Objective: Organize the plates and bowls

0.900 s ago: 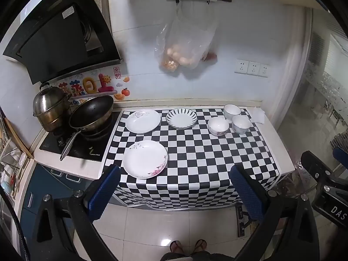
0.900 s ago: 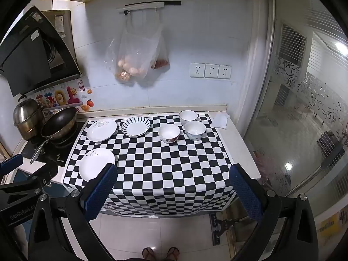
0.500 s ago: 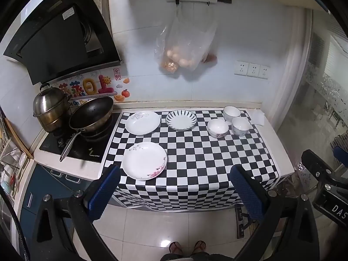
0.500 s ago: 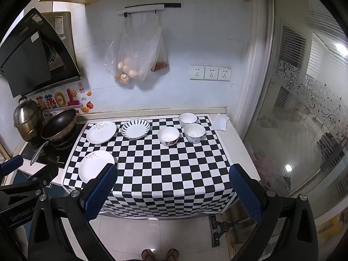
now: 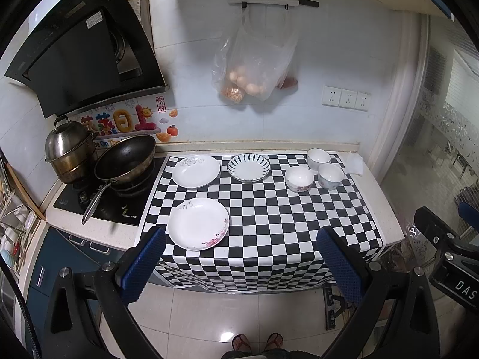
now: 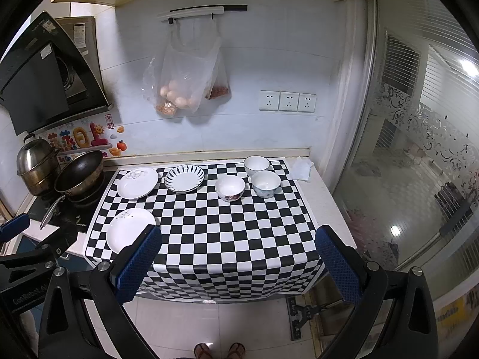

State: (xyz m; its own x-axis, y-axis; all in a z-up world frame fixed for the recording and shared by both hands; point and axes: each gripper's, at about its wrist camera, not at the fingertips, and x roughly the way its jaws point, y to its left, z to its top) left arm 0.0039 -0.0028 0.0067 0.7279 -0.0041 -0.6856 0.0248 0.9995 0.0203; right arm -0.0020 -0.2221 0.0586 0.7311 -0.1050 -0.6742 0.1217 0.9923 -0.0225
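Note:
On the checkered cloth (image 5: 269, 218) lie three plates: a white flowered plate (image 5: 198, 223) at the front left, a white plate (image 5: 196, 171) behind it, and a blue-striped plate (image 5: 248, 167) at the back middle. Three bowls stand at the back right: one with a red pattern (image 5: 298, 179), one with a grey pattern (image 5: 330, 176), and a white one (image 5: 318, 158). All show in the right wrist view too, such as the front plate (image 6: 128, 229) and the bowls (image 6: 230, 188). My left gripper (image 5: 239, 266) and right gripper (image 6: 236, 263) are open, empty, and held back from the counter's front edge.
A black wok (image 5: 125, 161) and a steel steamer pot (image 5: 70, 152) sit on the stove at the left. Plastic bags (image 5: 254, 68) hang on the wall above the counter. A folded tissue (image 5: 354, 163) lies at the back right corner. A glass partition (image 6: 419, 149) stands to the right.
Both views have drifted slightly, the dishes sitting a little lower in frame. Nothing on the counter has moved and both grippers stay open.

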